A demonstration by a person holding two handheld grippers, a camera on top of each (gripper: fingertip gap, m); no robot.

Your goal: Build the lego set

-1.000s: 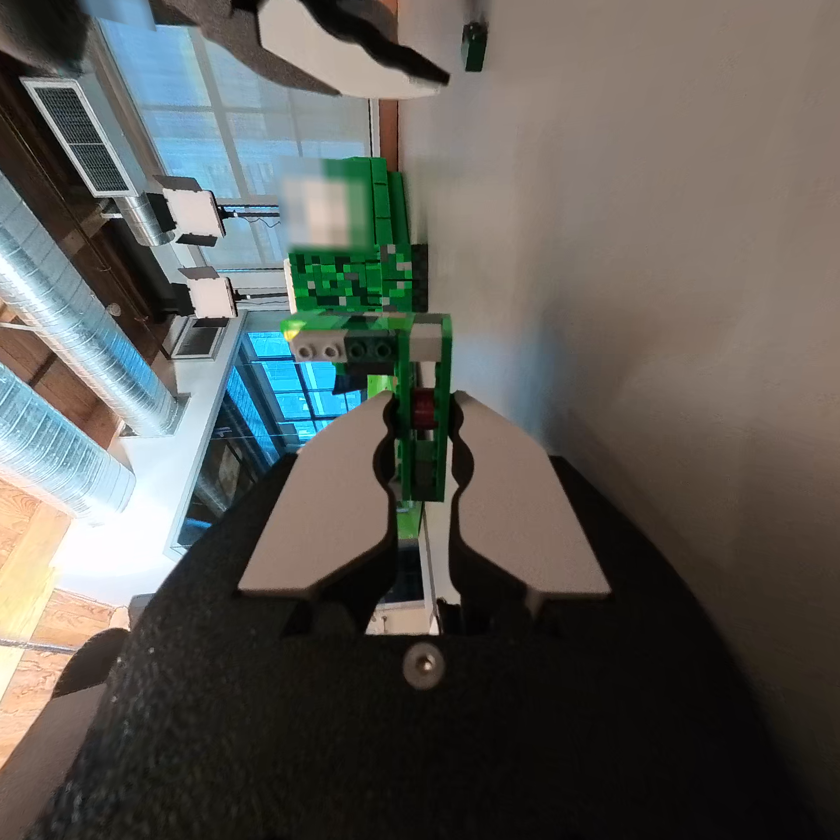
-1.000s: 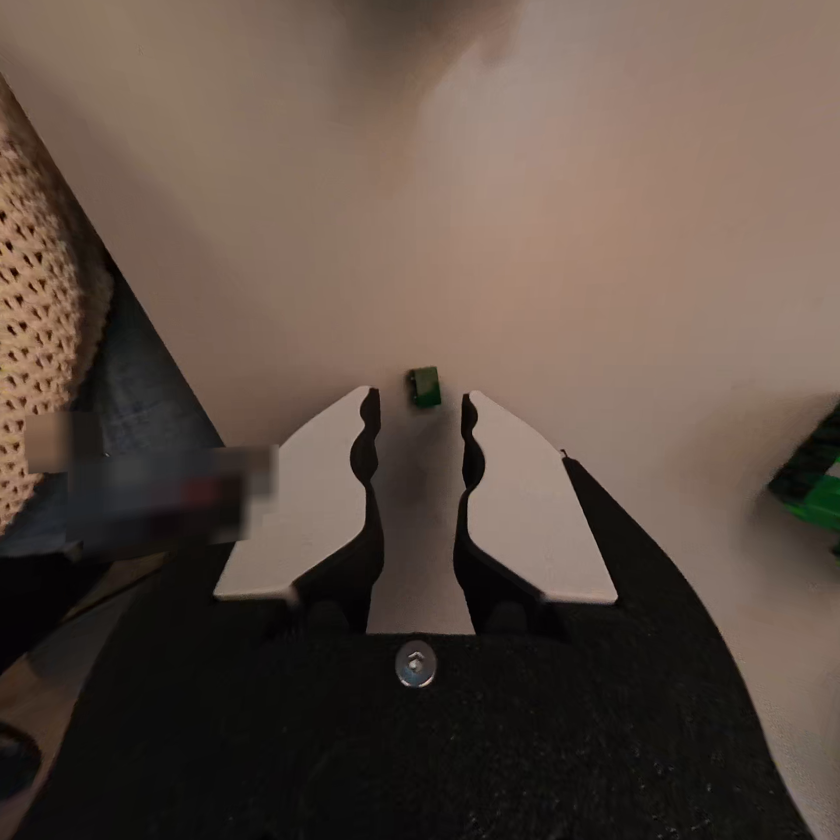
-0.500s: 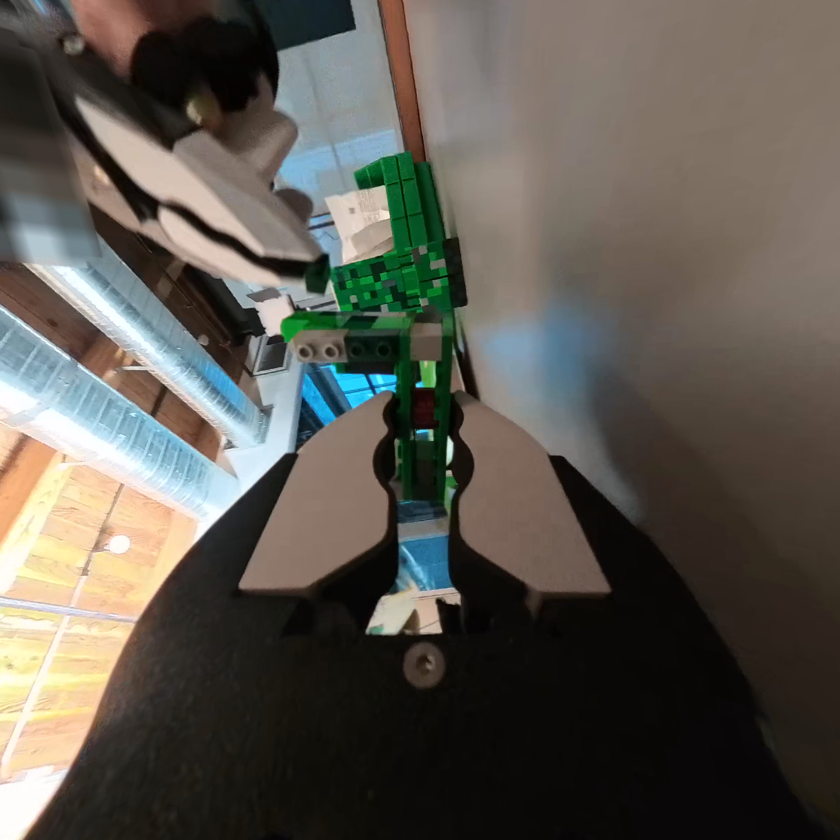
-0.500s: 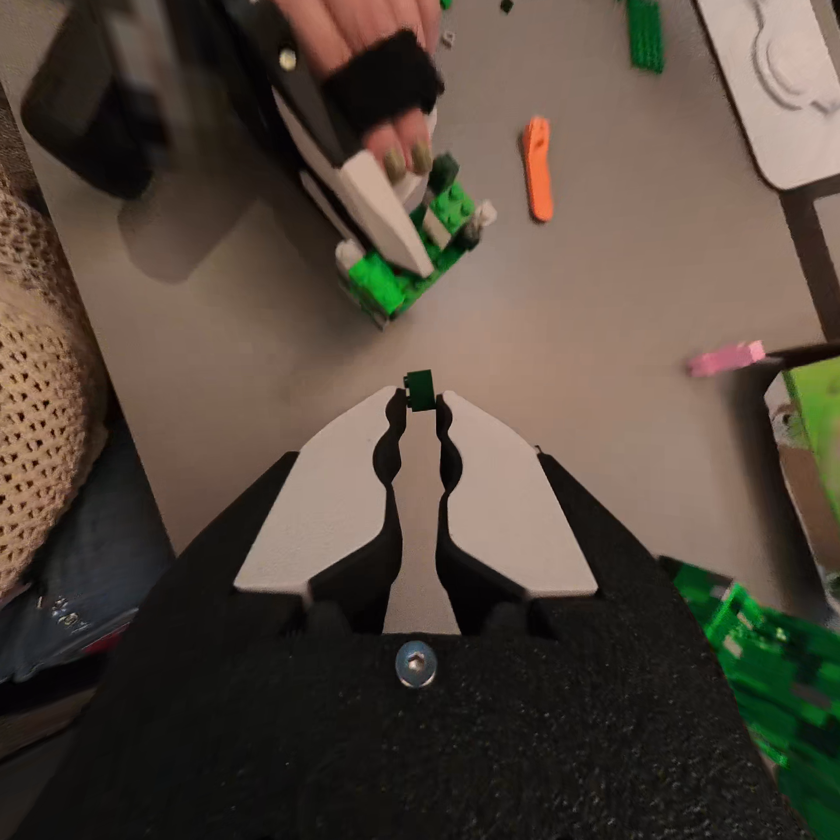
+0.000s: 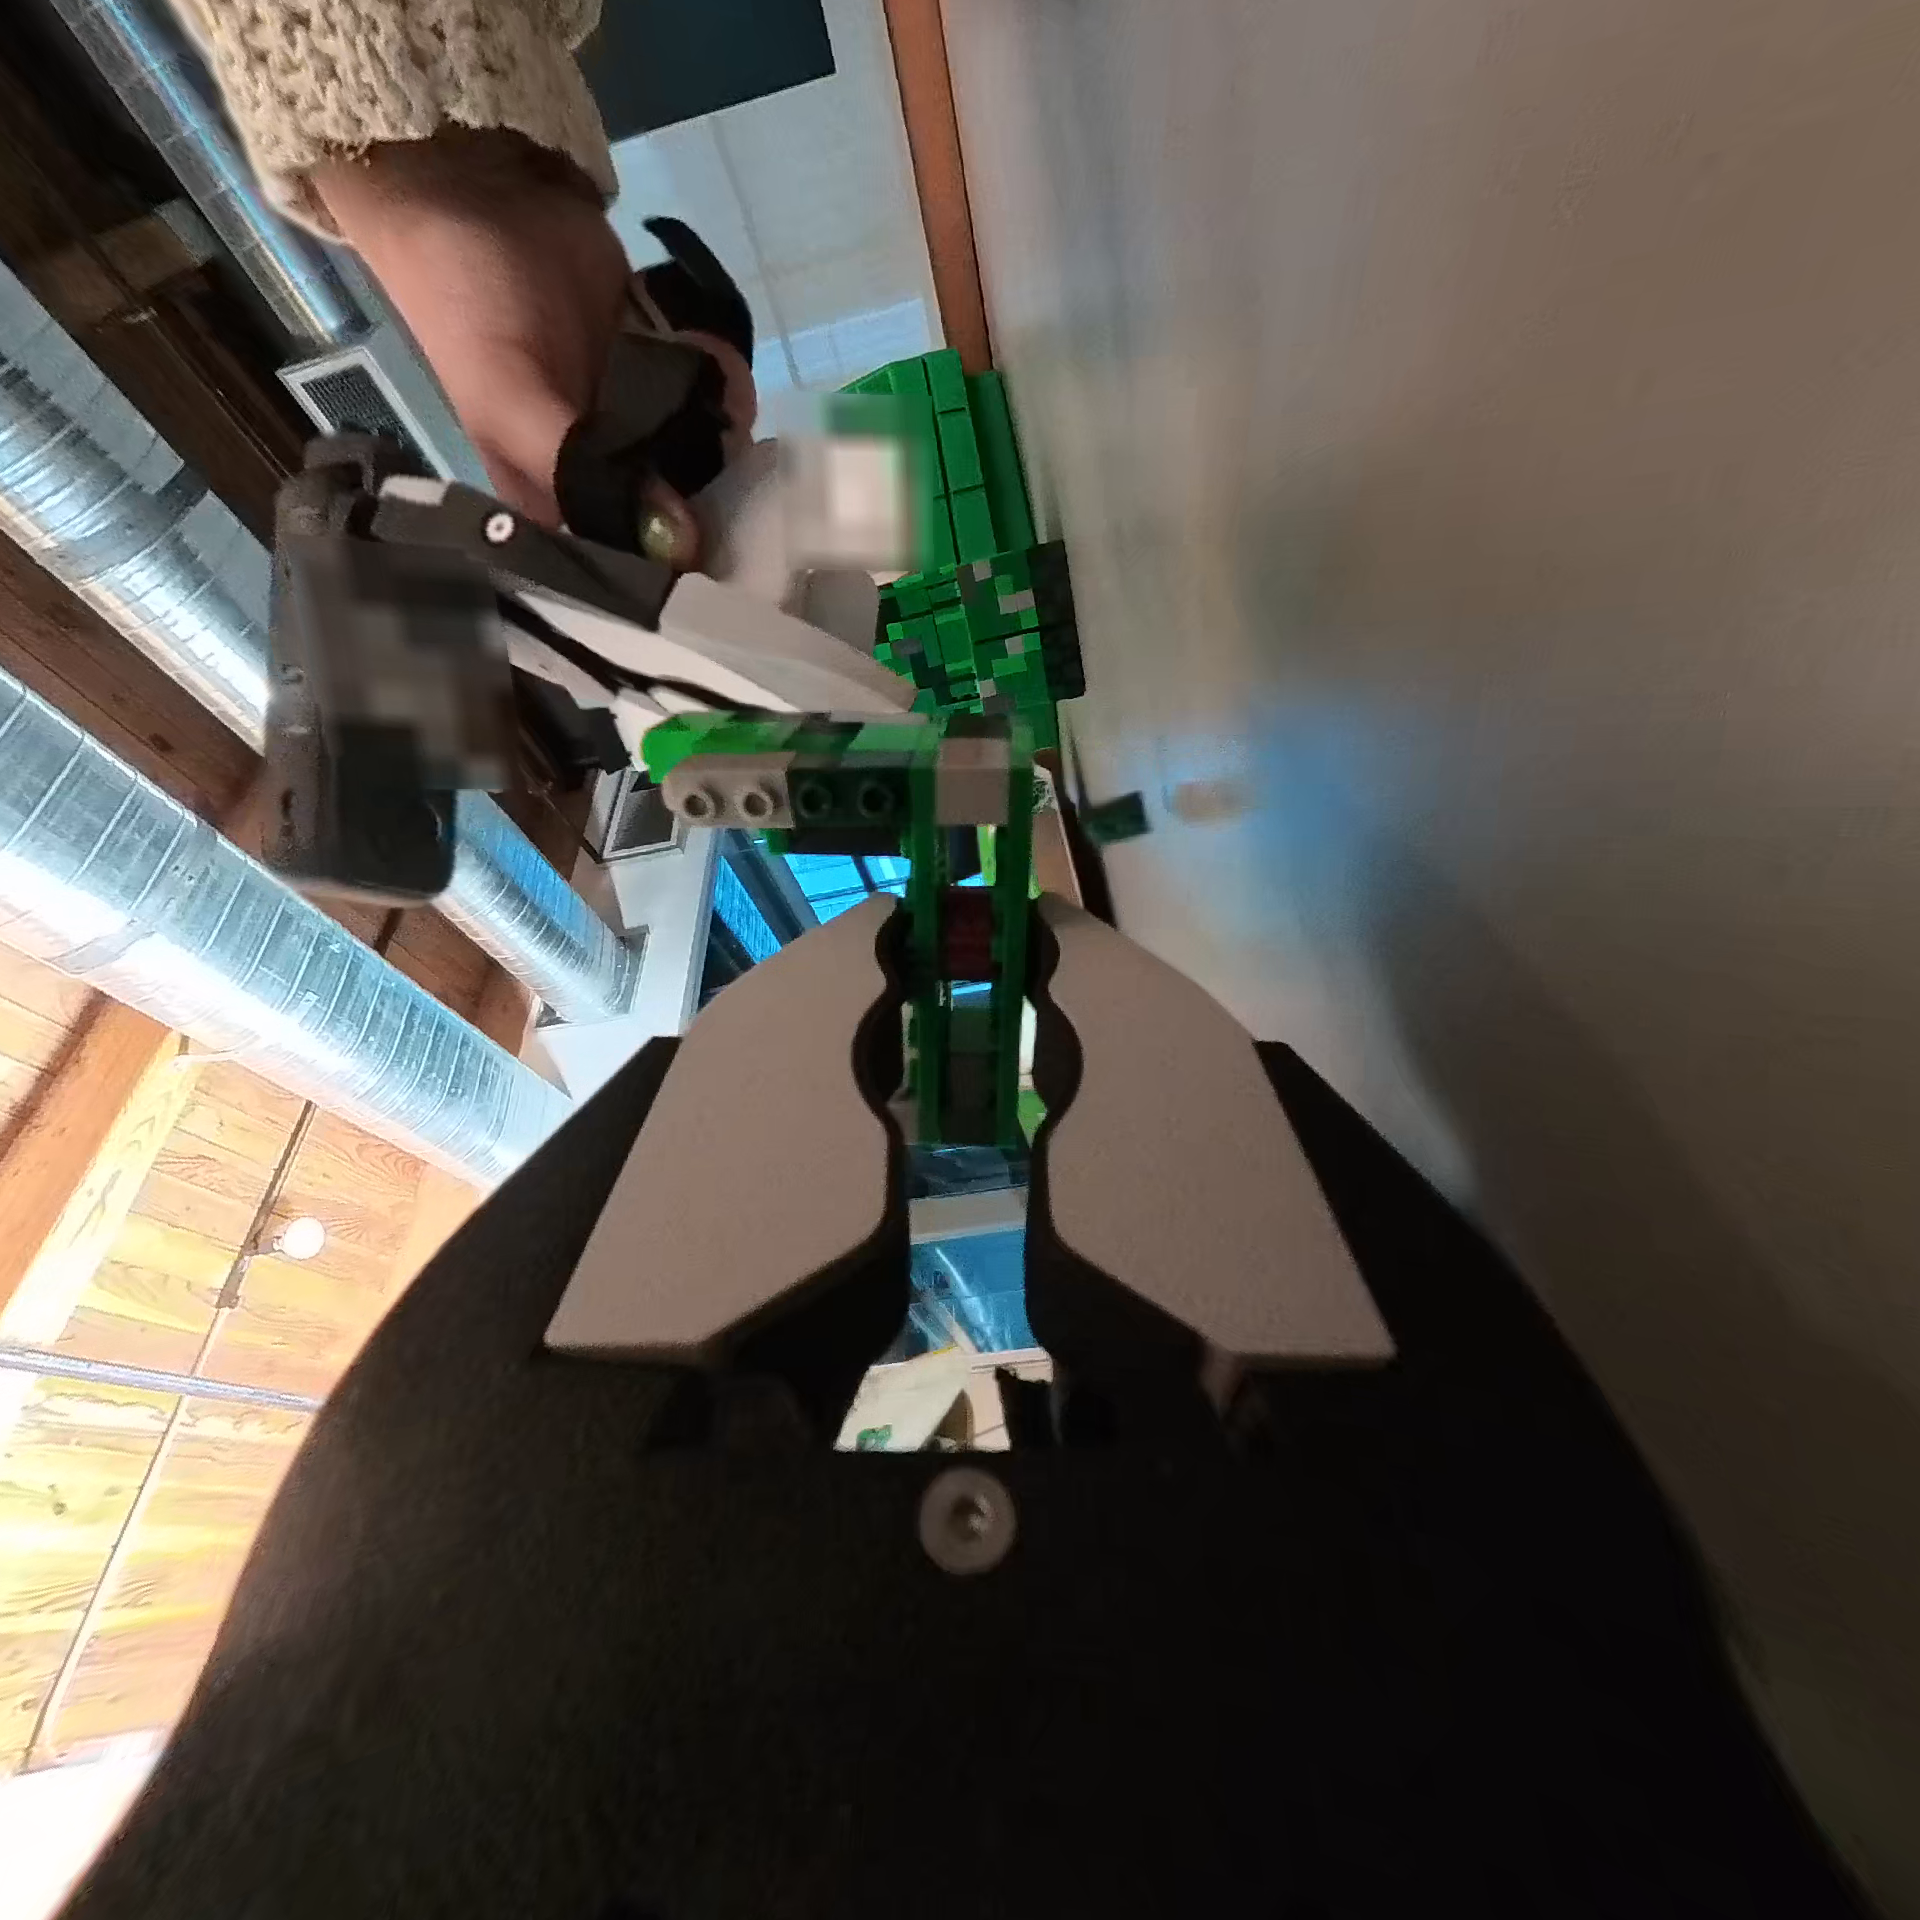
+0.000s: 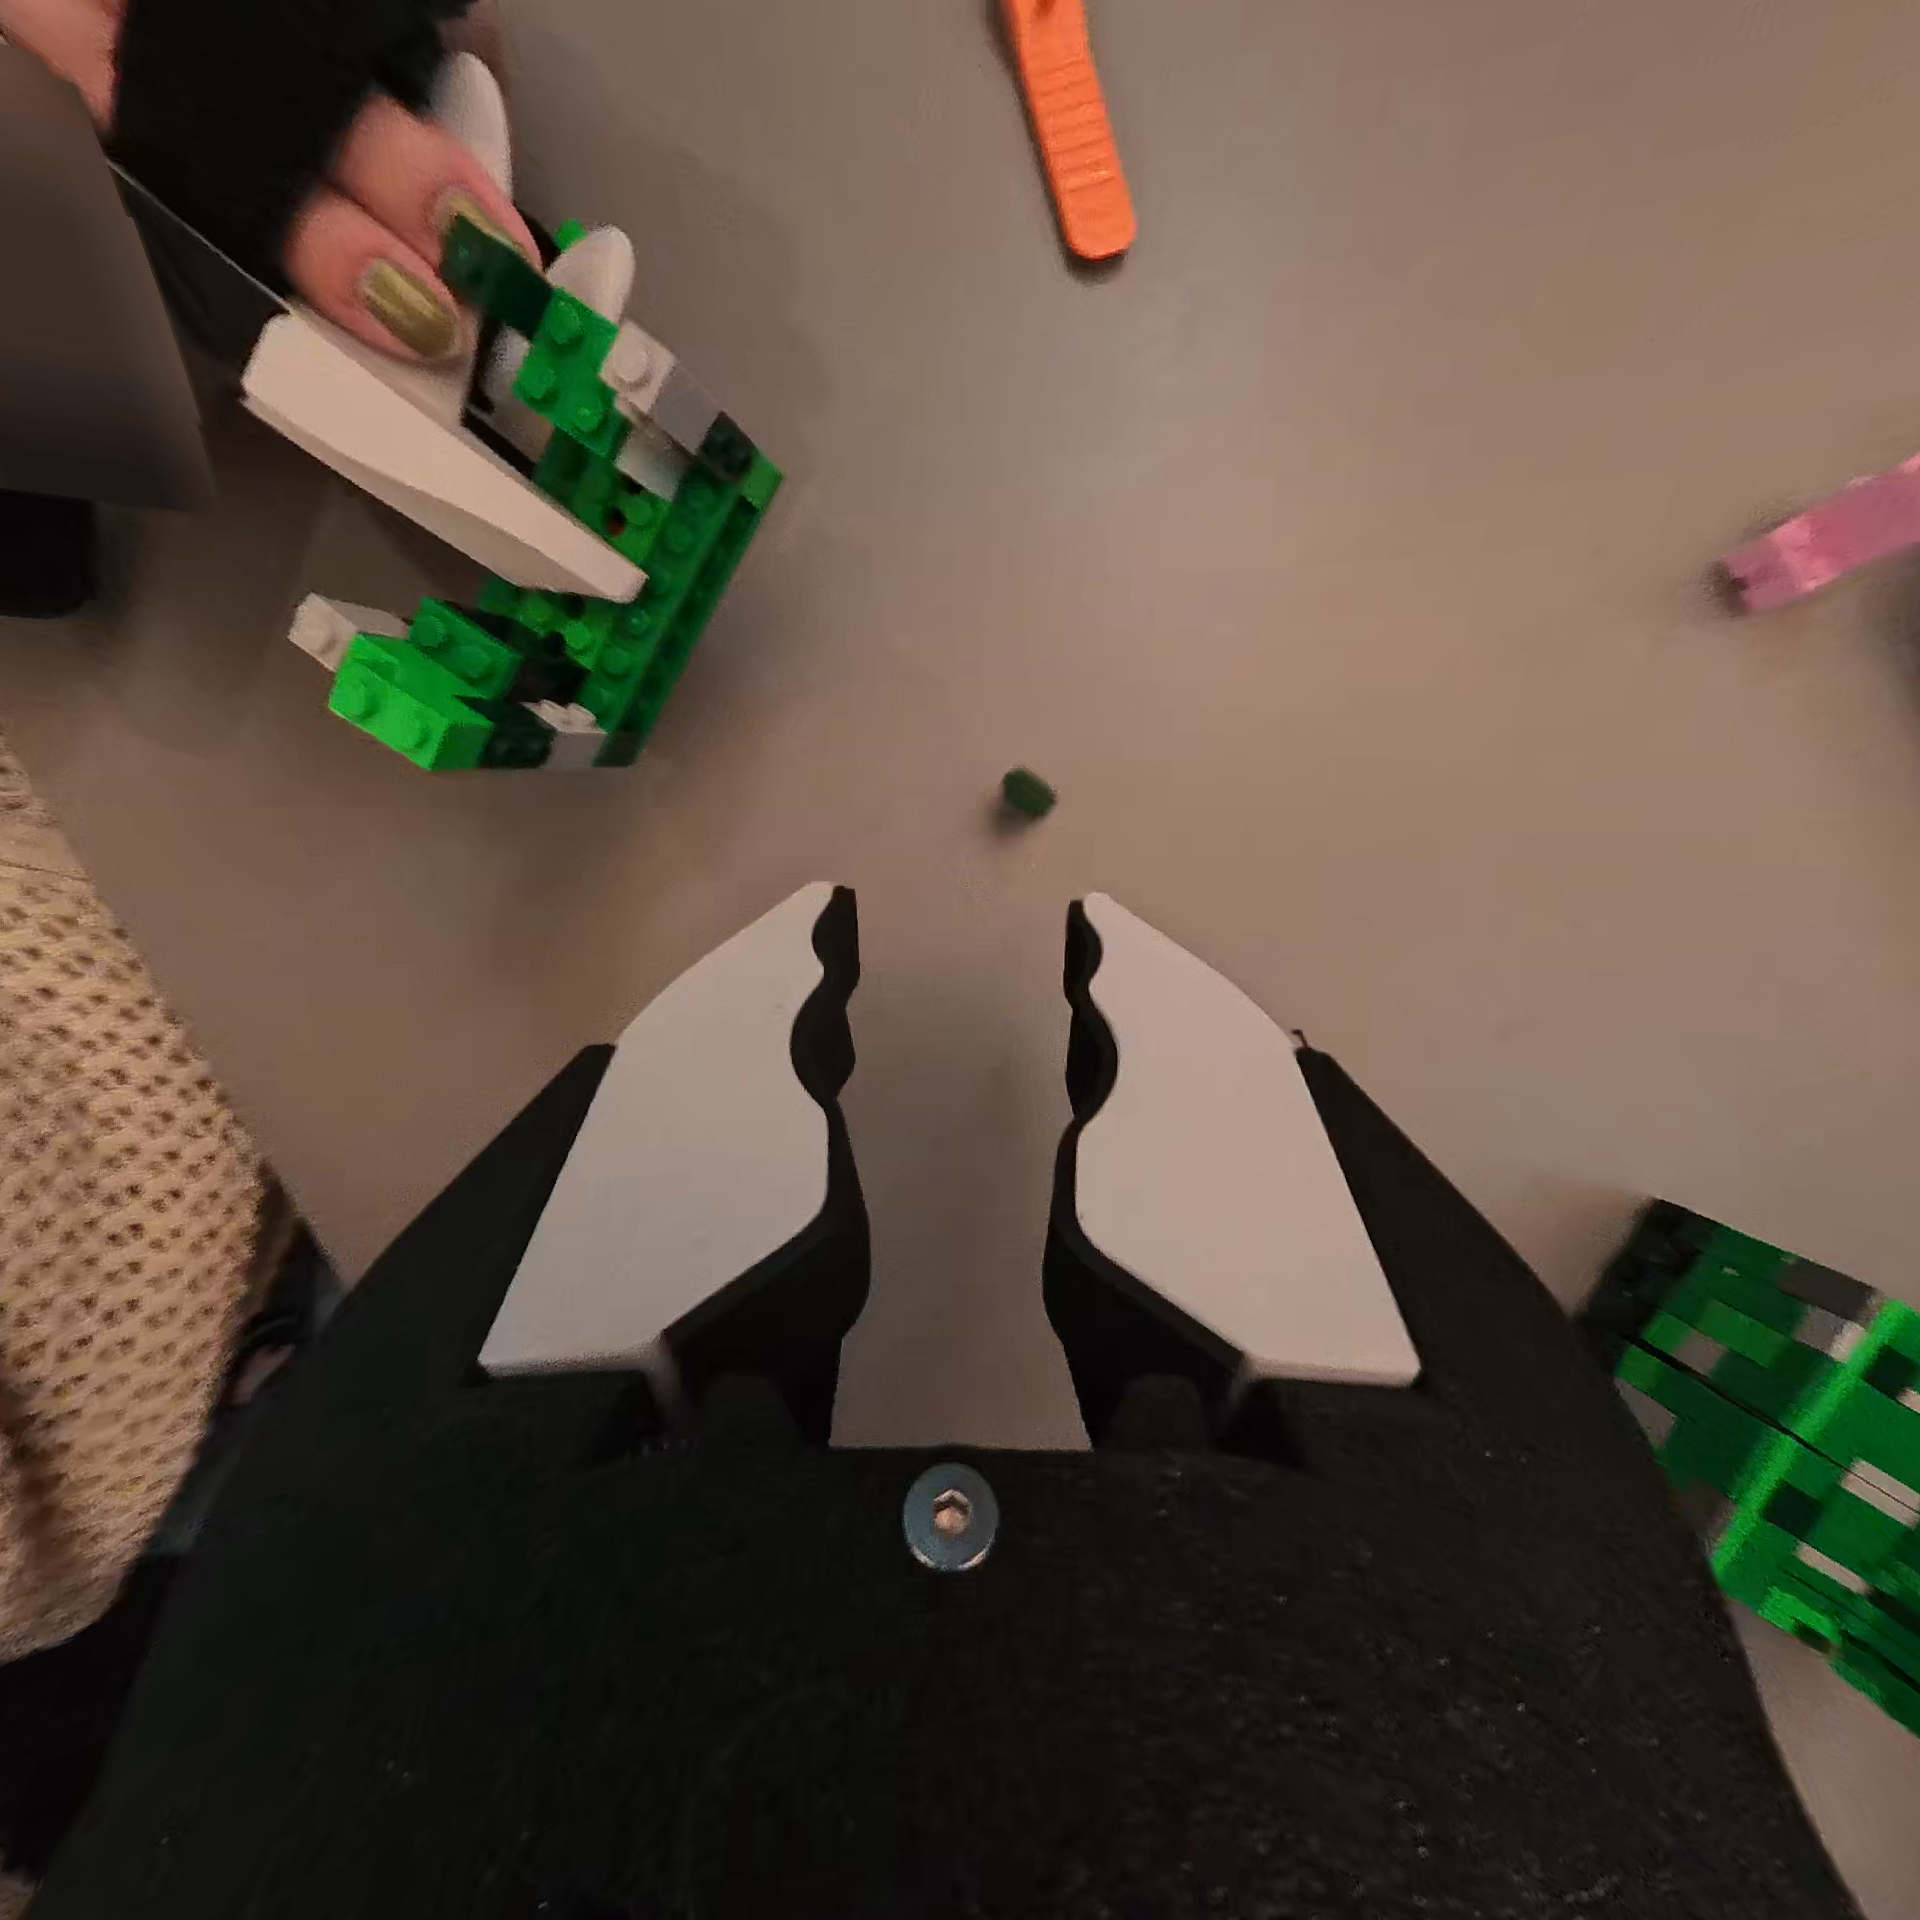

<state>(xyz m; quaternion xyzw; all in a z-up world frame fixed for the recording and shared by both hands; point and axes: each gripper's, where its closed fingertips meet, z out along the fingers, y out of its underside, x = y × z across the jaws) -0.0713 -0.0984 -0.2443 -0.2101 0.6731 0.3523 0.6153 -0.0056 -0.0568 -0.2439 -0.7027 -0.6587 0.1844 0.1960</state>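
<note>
The lego build (image 5: 966, 935), a frame of green plates with grey and dark bricks along one edge, sits clamped between the closed fingers of the left gripper (image 5: 968, 914), which holds it up beside the grey table (image 5: 1558, 727). Only the left wrist view shows the small red brick (image 5: 971, 928) inside the frame. The right wrist view shows the same build (image 6: 582, 582) from above with its studs showing, at the upper left of the table (image 6: 1351, 520), a gloved hand (image 6: 343, 187) behind it. In that view the right gripper (image 6: 961, 914) hangs wide open and empty over the table. Just past its fingertips, to the right of the build, a tiny dark green piece (image 6: 1027, 795) lies loose. Farther still from the build lie an orange tool (image 6: 1070, 145) and a pink piece (image 6: 1818, 556). A second green block model (image 6: 1787, 1455) stands at the near right edge; the left wrist view shows it (image 5: 977, 613) beyond the build.
</note>
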